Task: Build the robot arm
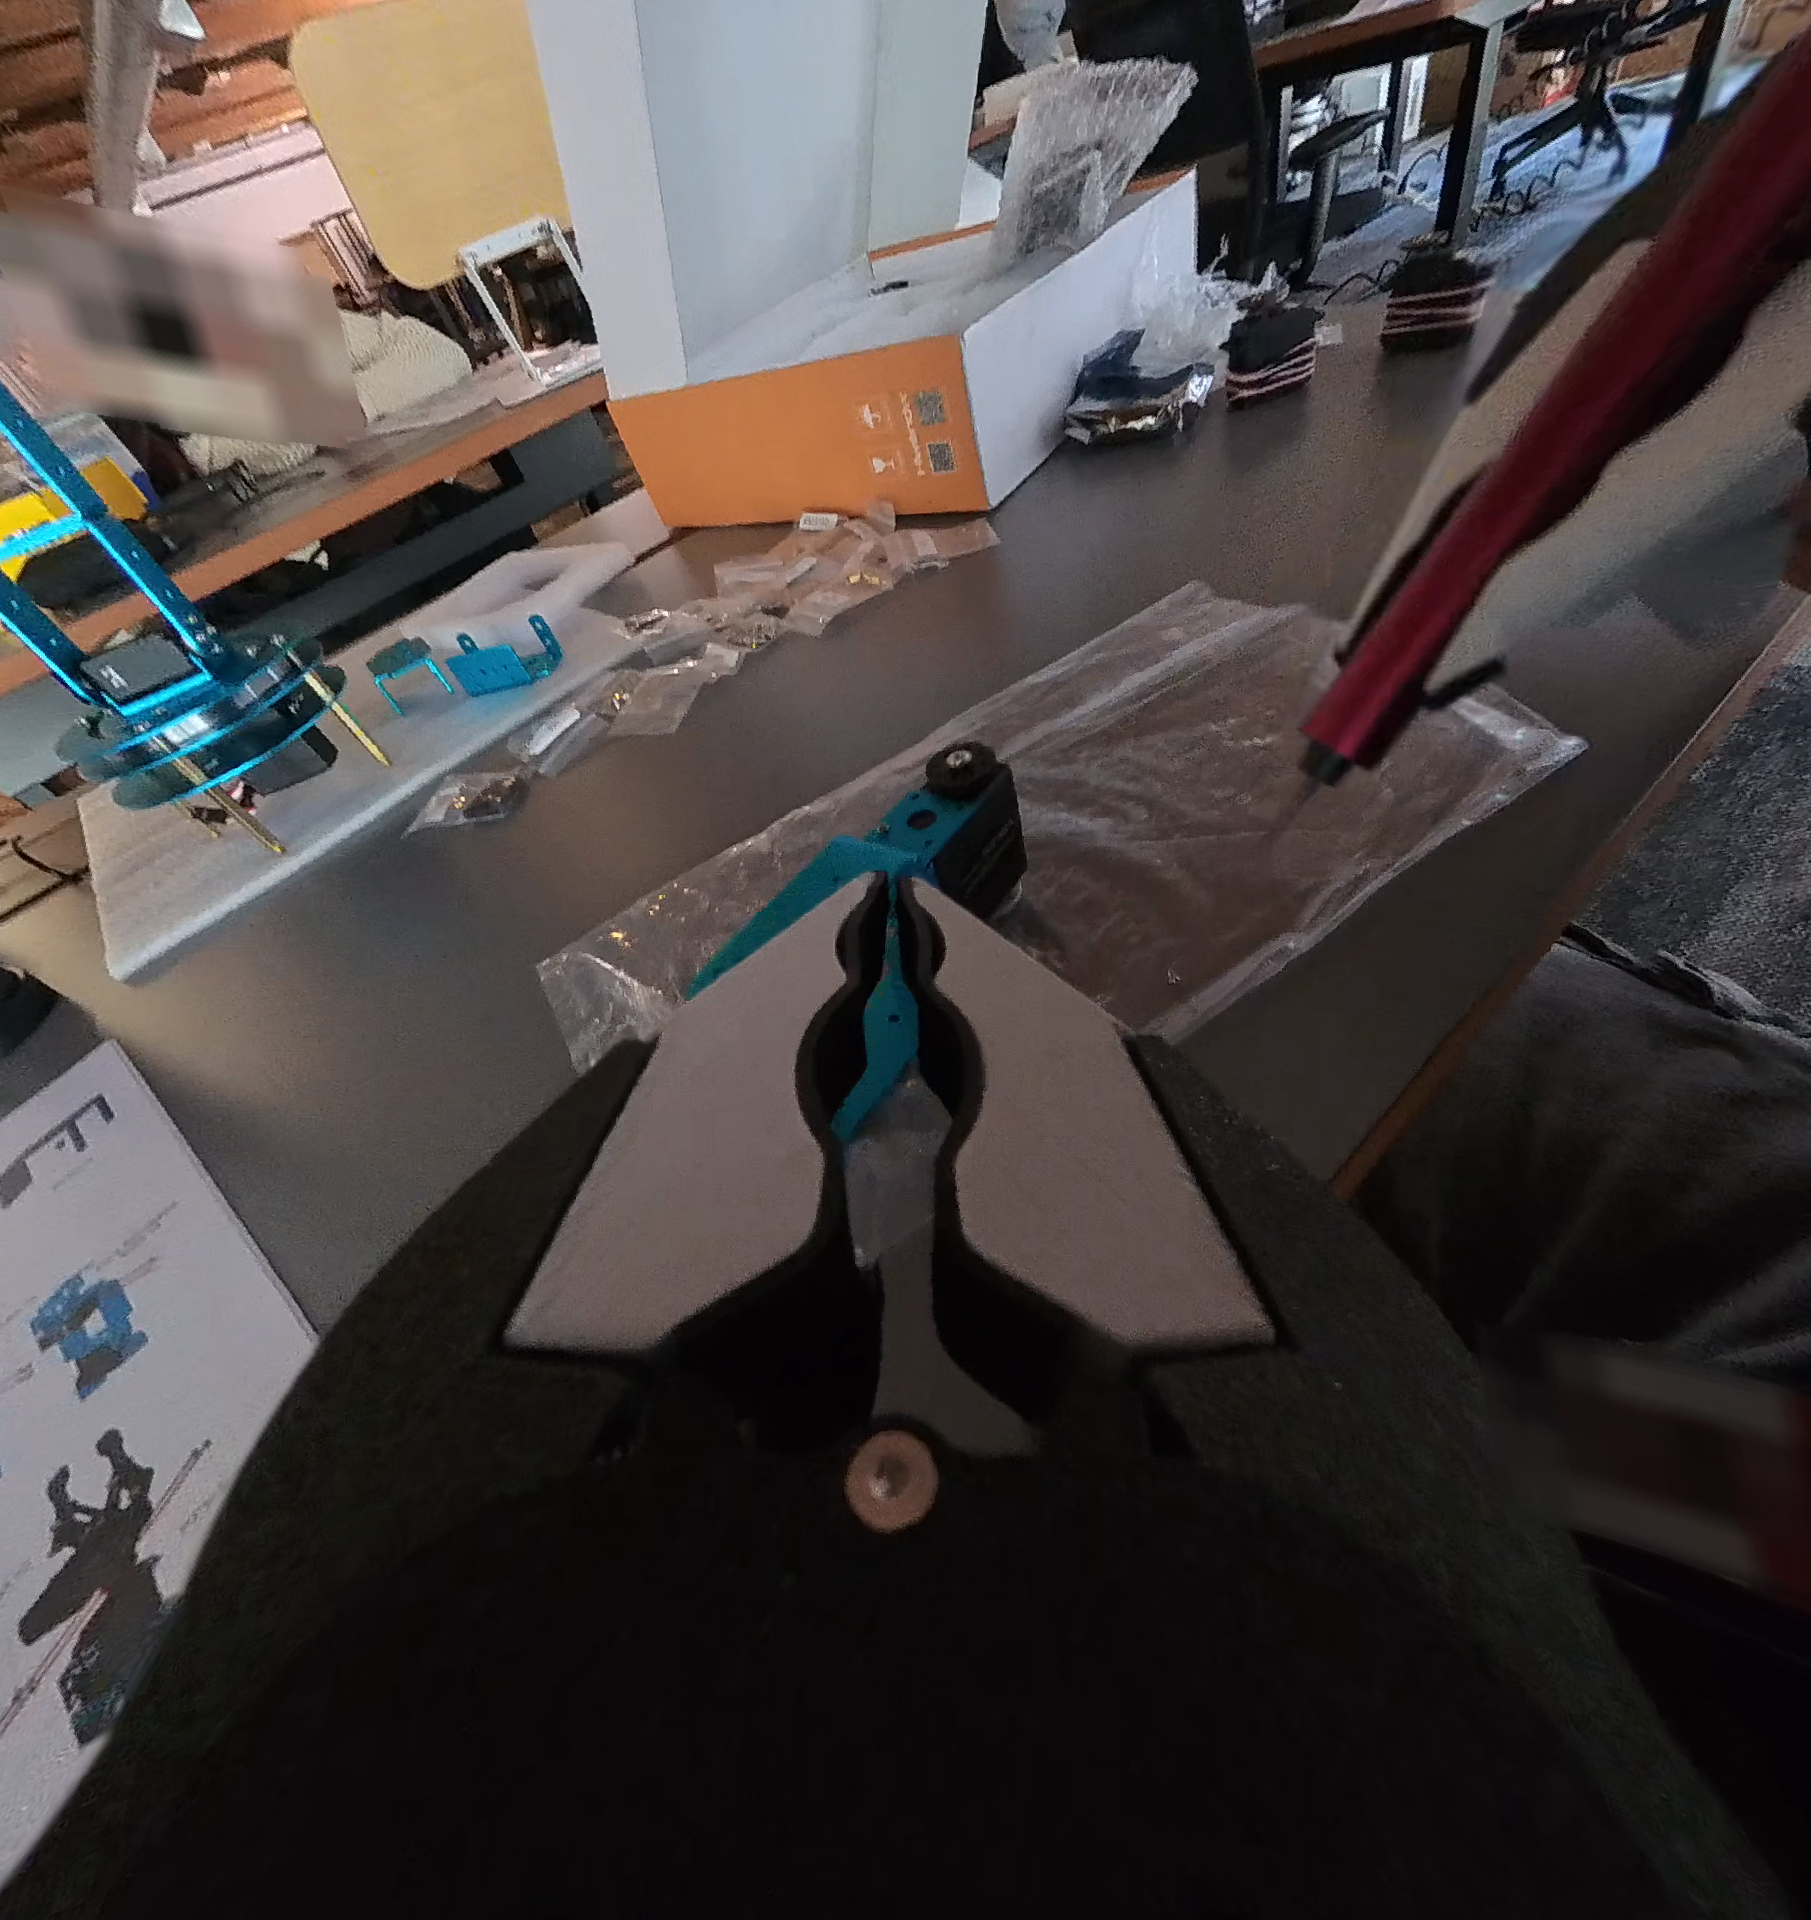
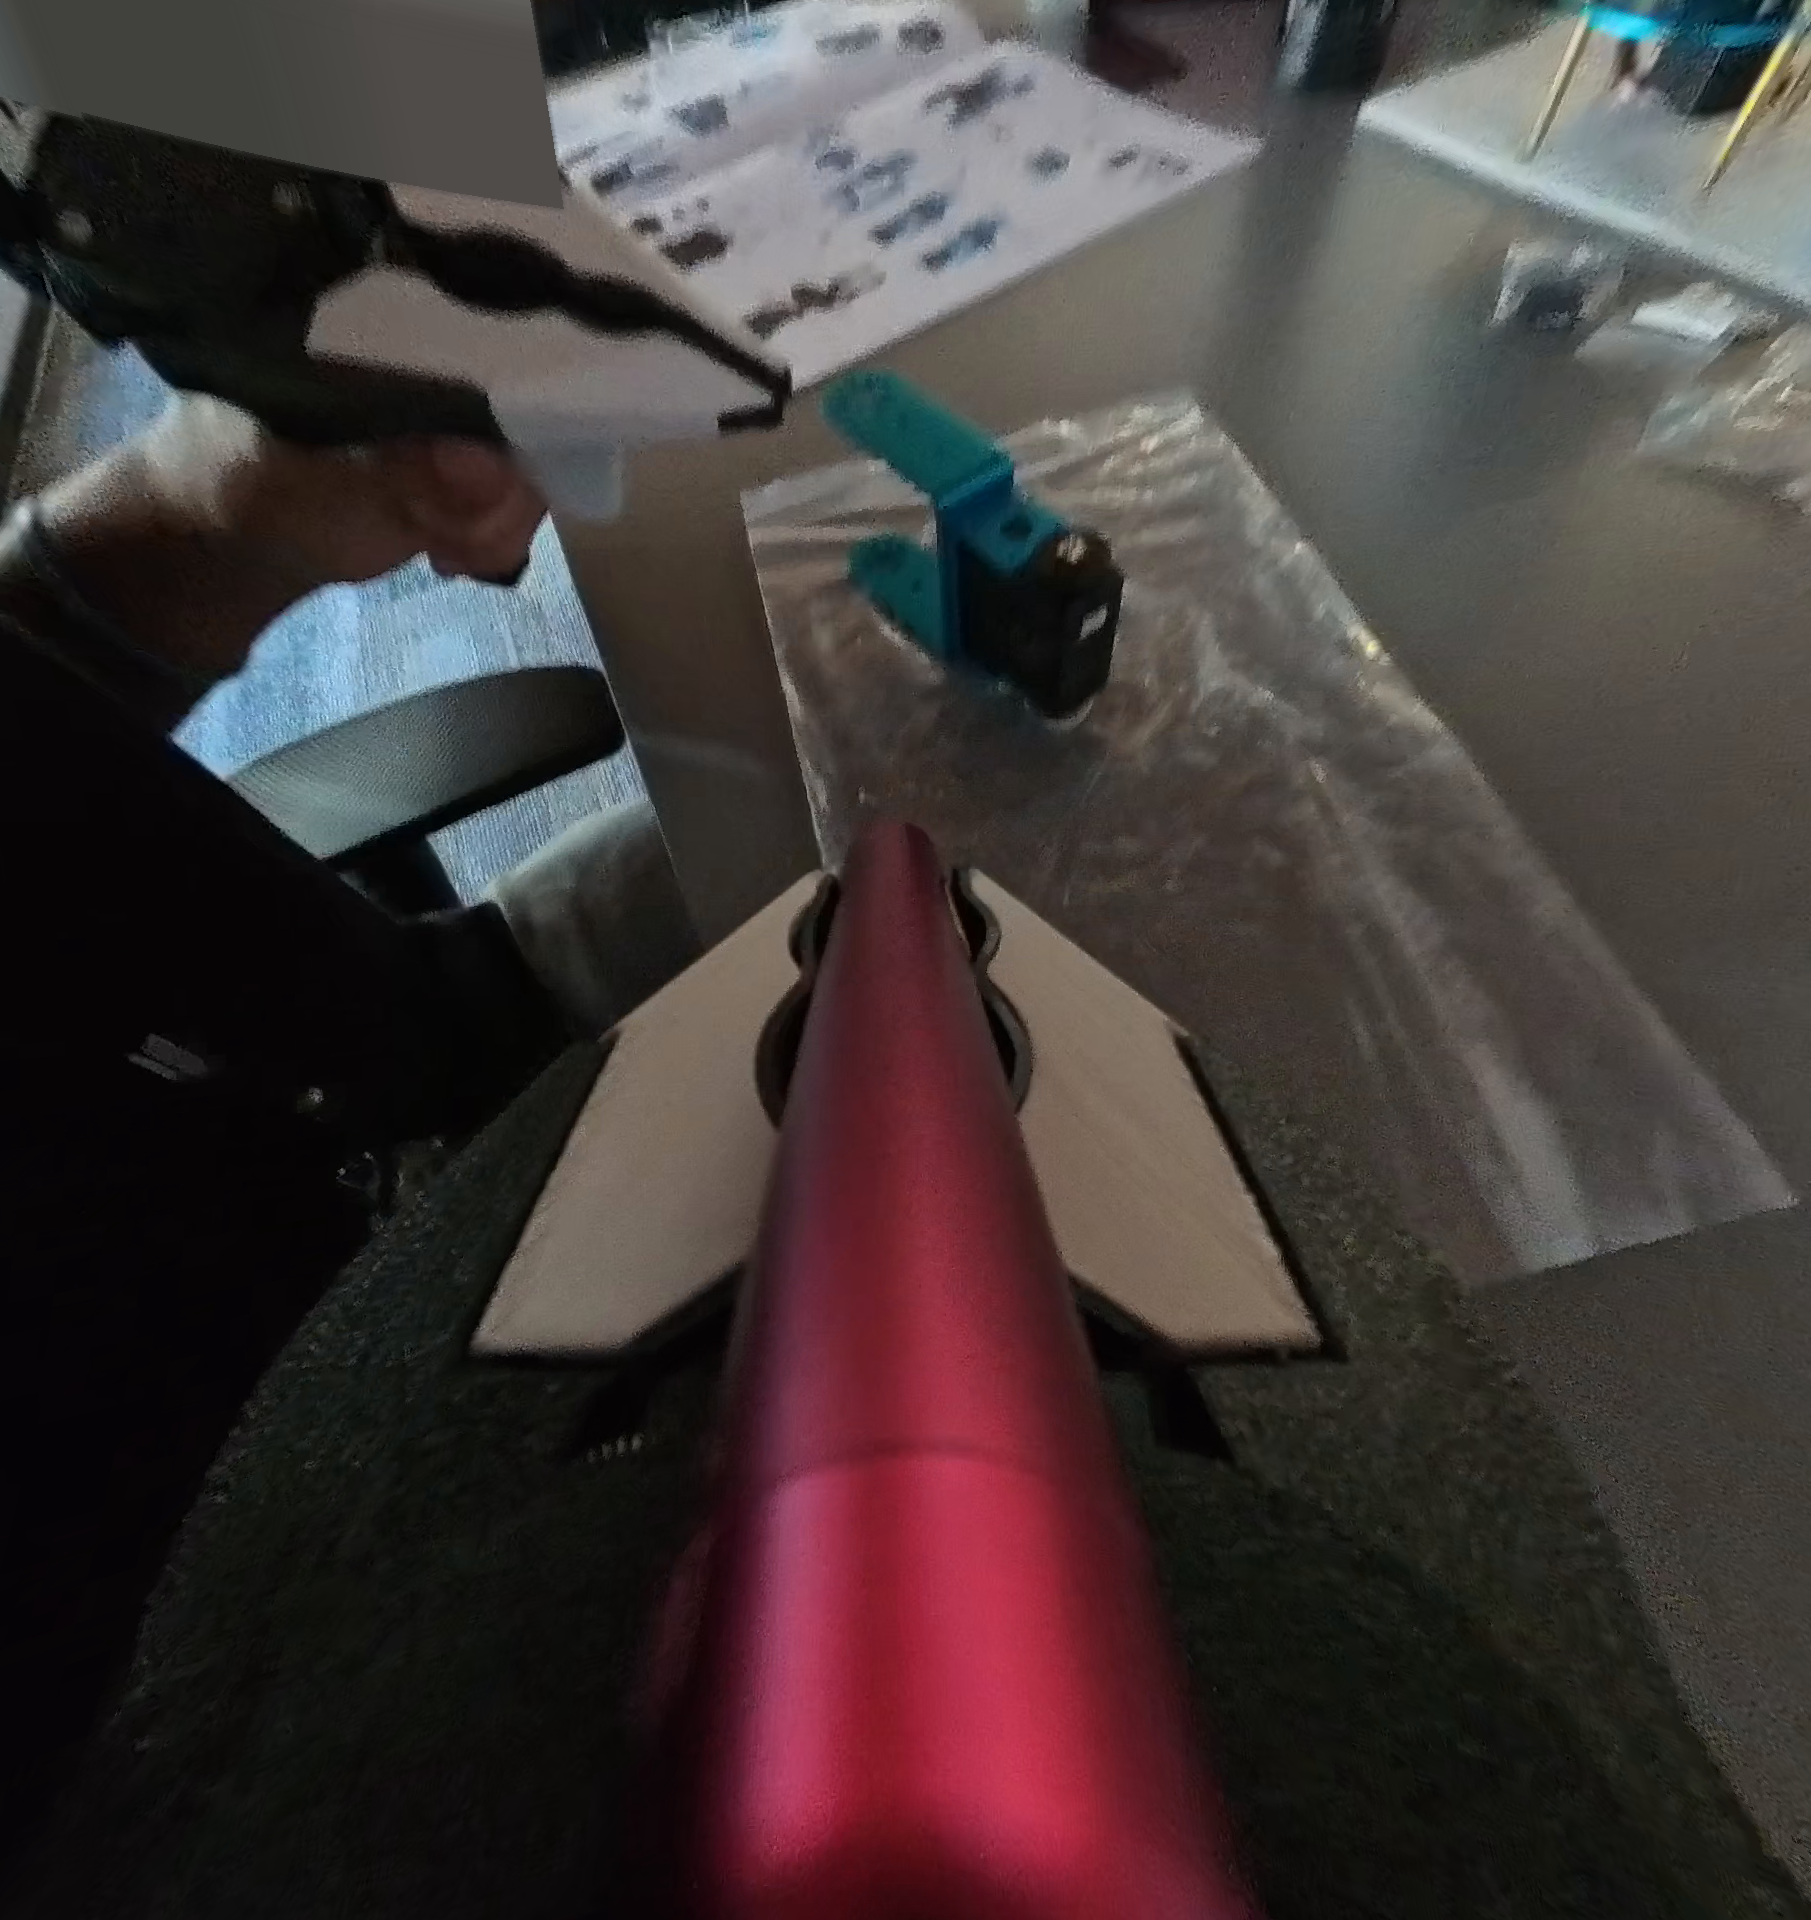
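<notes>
My left gripper (image 1: pixel 893 883) is shut on one arm of a blue metal U-bracket (image 1: pixel 916 821). A black servo (image 1: pixel 989 842) is fixed to the bracket's far end. The part hangs just above a clear plastic bag (image 1: pixel 1244 790) on the grey table. My right gripper (image 2: pixel 896 883) is shut on a red screwdriver (image 2: pixel 901 1247), whose body hides its own tip. In the left wrist view the screwdriver (image 1: pixel 1503 509) slants down from the upper right, its tip above the bag to the right of the servo. The right wrist view shows the bracket (image 2: pixel 974 509), the servo (image 2: pixel 1057 613) and the left gripper (image 2: pixel 755 400) ahead.
An orange and white box (image 1: pixel 807 436) stands at the back. Small bags of parts (image 1: pixel 755 613), loose blue brackets (image 1: pixel 496 665) and a blue frame on round plates (image 1: pixel 184 707) lie to the left. An instruction sheet (image 1: pixel 70 1351) is near left. The table edge (image 1: pixel 1503 997) runs on the right. My right fingertips sit around 12 cm from my left ones. My left tips are roughly 8 cm from the servo (image 2: pixel 1057 613).
</notes>
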`<state>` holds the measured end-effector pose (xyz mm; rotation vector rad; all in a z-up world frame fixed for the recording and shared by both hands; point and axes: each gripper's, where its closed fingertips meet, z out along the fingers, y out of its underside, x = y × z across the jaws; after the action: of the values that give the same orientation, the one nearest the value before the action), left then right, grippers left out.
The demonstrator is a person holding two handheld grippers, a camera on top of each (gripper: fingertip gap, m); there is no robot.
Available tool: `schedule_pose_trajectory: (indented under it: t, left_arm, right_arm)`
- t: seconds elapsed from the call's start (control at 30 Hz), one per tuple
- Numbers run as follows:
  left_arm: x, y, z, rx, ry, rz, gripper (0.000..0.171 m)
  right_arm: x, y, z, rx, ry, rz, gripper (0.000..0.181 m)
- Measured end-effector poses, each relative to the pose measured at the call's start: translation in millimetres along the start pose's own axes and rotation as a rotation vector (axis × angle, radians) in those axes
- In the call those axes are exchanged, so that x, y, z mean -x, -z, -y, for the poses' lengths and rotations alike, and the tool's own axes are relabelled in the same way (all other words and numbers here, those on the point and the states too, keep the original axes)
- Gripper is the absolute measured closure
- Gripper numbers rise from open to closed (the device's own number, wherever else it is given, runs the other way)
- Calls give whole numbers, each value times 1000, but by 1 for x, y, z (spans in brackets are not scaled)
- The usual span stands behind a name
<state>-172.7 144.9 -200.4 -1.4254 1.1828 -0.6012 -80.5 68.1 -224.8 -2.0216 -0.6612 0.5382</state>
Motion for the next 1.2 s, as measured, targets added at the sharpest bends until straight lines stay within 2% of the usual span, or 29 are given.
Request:
schedule_pose_trajectory:
  t: [0.07,0.33,1.2]
  left_arm:
    - [1,-1,-6,20,10,-1,170]
    - [-6,-4,-14,69,-6,-17,167]
    - [-16,-6,-18,84,-20,-54,167]
  right_arm:
    - [1,-7,-11,29,11,-27,158]
    - [24,-21,1,-45,45,-32,158]
    - [13,-18,-2,-34,35,-88,158]
